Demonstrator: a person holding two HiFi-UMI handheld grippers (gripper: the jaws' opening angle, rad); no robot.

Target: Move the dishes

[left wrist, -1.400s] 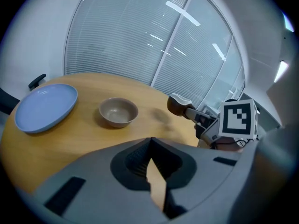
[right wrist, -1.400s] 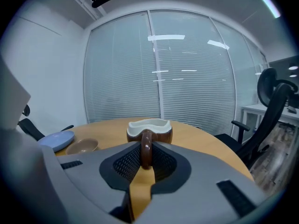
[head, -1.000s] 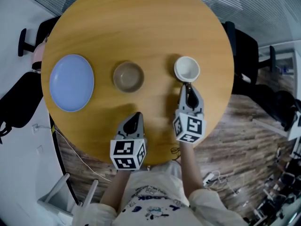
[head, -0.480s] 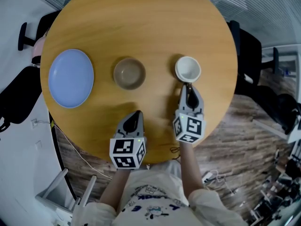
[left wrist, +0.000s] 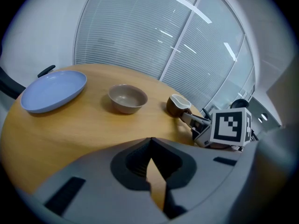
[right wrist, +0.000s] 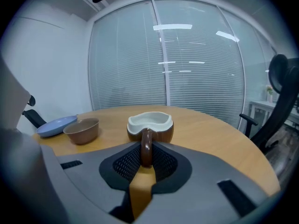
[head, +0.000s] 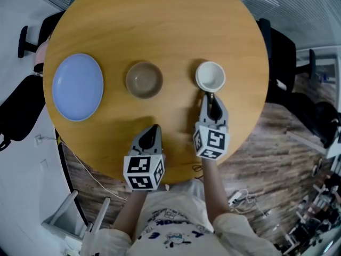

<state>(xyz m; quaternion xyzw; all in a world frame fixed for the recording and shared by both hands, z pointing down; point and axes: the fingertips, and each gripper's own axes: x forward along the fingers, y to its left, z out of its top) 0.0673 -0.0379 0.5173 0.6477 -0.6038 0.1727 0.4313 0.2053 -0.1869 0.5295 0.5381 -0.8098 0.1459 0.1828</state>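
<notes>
A round wooden table [head: 160,25] carries three dishes in a row. A blue plate [head: 77,87] lies at the left and a brown bowl [head: 144,80] stands in the middle. At the right is a brown cup [head: 210,76] with a white inside. My right gripper [head: 209,96] is shut on the cup's handle [right wrist: 146,148], and the cup [right wrist: 150,125] rests upright on the table just beyond the jaws. My left gripper [head: 154,128] hovers near the table's front edge, shut and empty, pointing at the bowl [left wrist: 127,98].
Black office chairs stand at the table's right [head: 277,52] and left [head: 21,111]. A white frame [head: 69,223] and cables [head: 240,200] lie on the wood floor by the person's legs. Window blinds [right wrist: 168,59] fill the far side.
The head view has shifted slightly. Dishes and both grippers keep their places relative to each other.
</notes>
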